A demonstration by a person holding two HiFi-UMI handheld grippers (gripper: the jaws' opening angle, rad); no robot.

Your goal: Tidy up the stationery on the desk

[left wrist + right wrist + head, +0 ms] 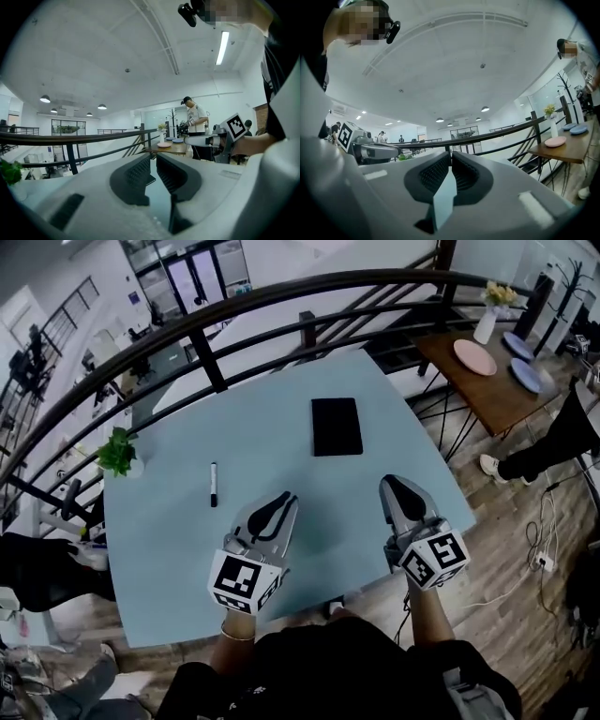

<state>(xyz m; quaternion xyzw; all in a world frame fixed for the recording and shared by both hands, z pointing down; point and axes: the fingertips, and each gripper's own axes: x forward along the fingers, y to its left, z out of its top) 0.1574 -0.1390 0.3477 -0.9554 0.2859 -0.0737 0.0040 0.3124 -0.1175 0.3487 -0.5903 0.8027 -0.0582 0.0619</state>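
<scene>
1. Left gripper [284, 499]: held over the near part of the light blue table [262, 427]. The jaws are set a narrow slit apart. Nothing is gripped, and only table surface is seen through the gap.
2. Right gripper [390, 486]: held beside the left one at its 3 o'clock, over the near right part of the table. The jaw tips are pressed together and nothing is pinched.
3. Marker cubes [244, 579]: one is carried at the rear of each gripper, and black-and-white square patterns are shown.
4. Pen [214, 484]: slim, black with a pale section, laid flat on the table at 11 o'clock of the left gripper, apart from both tools.
5. Notebook [337, 426]: plain black cover, closed, laid flat at 12 o'clock, beyond both grippers.
6. Potted plant [117, 452]: small and green, placed at the far left table edge, at 10 o'clock.
7. Wooden side table [487, 390]: seen at 2 o'clock beyond the railing. Plates and a white vase [486, 326] are carried on it.
</scene>
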